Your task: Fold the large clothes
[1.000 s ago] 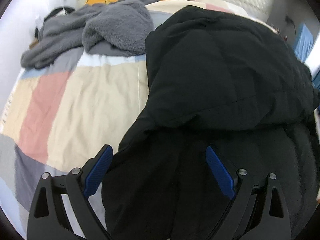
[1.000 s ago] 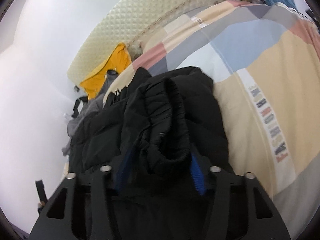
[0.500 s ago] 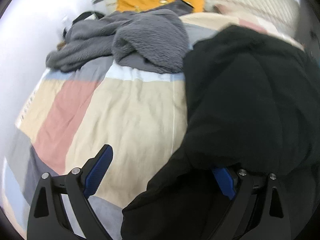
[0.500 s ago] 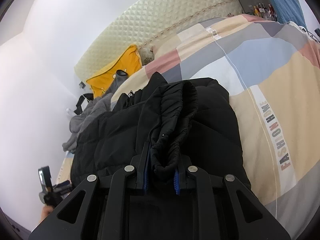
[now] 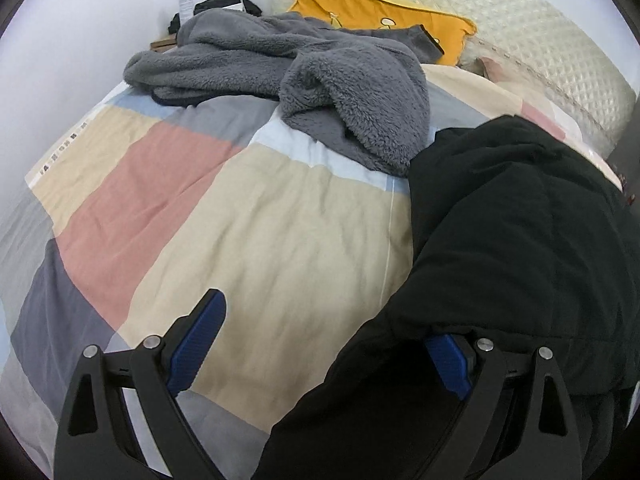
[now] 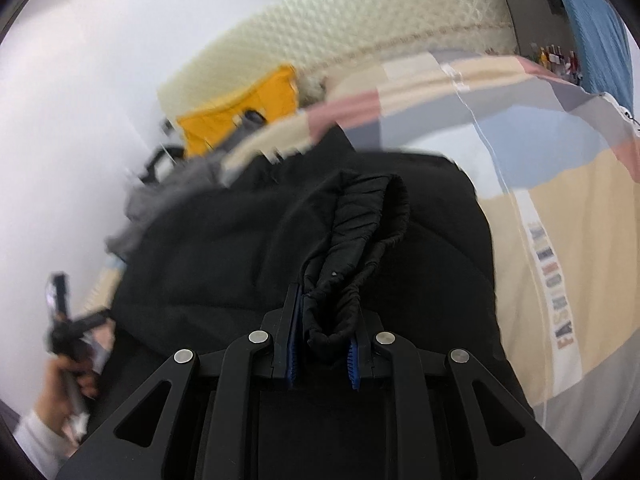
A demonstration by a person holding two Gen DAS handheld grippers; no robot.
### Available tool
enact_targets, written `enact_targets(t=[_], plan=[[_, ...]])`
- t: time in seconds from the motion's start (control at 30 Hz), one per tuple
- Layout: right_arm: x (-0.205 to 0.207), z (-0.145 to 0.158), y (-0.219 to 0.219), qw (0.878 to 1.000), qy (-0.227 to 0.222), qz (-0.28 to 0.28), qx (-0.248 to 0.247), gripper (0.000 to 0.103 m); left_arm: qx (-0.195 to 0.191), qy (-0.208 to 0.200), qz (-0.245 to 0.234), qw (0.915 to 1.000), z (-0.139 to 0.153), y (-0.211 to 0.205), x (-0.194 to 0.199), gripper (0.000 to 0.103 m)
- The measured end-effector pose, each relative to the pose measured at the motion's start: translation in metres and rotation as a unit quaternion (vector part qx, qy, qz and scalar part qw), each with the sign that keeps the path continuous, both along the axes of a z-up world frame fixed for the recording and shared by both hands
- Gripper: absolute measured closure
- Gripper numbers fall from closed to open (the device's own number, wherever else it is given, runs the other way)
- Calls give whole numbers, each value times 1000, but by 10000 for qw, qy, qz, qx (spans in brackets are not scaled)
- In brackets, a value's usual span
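Observation:
A black padded jacket (image 5: 520,240) lies on the bed, filling the right side of the left wrist view. My left gripper (image 5: 324,320) is open at the jacket's left edge. Its left pad (image 5: 196,344) hovers over the duvet, and black fabric drapes over its right pad (image 5: 448,364). In the right wrist view my right gripper (image 6: 324,312) is shut on the jacket's gathered elastic cuff (image 6: 360,232), which stands up from between the pads. The rest of the jacket (image 6: 224,248) spreads beyond it.
A patchwork duvet (image 5: 260,232) covers the bed. A grey fleece garment (image 5: 320,80) is heaped toward the headboard, with a yellow pillow (image 5: 380,20) behind it. A wall runs along the left side. A hand (image 6: 60,396) holds the other gripper, blurred, at lower left of the right wrist view.
The right gripper's jaws have closed on the cuff that stood between them. The left view has swung left, so the jacket now sits at the right and more duvet shows.

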State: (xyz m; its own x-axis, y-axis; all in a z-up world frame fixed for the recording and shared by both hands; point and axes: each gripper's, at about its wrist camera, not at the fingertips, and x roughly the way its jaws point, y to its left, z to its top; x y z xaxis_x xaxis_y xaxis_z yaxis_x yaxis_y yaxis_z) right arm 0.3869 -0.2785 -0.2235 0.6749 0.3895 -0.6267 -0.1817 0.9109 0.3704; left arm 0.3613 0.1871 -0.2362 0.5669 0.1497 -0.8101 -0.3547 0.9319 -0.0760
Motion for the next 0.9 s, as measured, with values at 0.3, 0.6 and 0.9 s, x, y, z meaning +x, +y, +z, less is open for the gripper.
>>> enact_targets(t=[0.3, 0.6, 0.9], plan=[[0, -13, 12, 9978, 58, -120, -649, 80, 32, 43, -110, 9999, 0, -3, -4, 9], [-45, 21, 23, 9951, -295, -62, -943, 37, -510, -156, -313, 9981, 25, -9, -37, 9], [-130, 64, 27, 9944, -824, -266, -604, 37, -684, -778, -770, 9916, 66, -25, -83, 9]])
